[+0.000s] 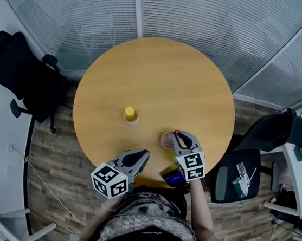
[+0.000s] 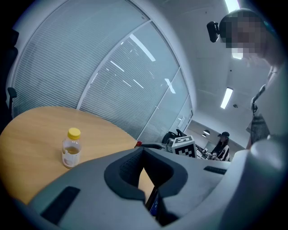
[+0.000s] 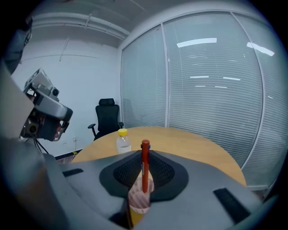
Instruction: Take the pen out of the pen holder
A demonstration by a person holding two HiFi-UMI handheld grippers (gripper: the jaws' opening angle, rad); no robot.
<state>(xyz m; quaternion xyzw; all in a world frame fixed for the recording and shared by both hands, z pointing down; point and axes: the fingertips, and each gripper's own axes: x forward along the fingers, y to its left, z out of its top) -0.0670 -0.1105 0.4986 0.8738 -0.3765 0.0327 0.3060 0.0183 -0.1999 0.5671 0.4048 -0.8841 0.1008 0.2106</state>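
Observation:
A red pen (image 3: pixel 145 167) stands upright between the mesh pads of my right gripper (image 3: pixel 144 173), which is shut on it. Its lower end is over the mouth of the pink striped pen holder (image 3: pixel 139 201). In the head view the pen holder (image 1: pixel 166 140) sits near the table's front edge, with the right gripper (image 1: pixel 177 138) right at it and the pen's red top (image 1: pixel 176 132) showing. My left gripper (image 1: pixel 141 156) hovers shut and holding nothing over the front edge, left of the holder. In the left gripper view, the left gripper (image 2: pixel 145 179) points across the table.
A small bottle with a yellow cap (image 1: pixel 131 115) stands mid-table, left of the holder. The round wooden table (image 1: pixel 162 75) is ringed by glass walls with blinds. Black office chairs (image 1: pixel 20 76) stand at both sides. A small blue object (image 1: pixel 174 177) lies at the table's near edge.

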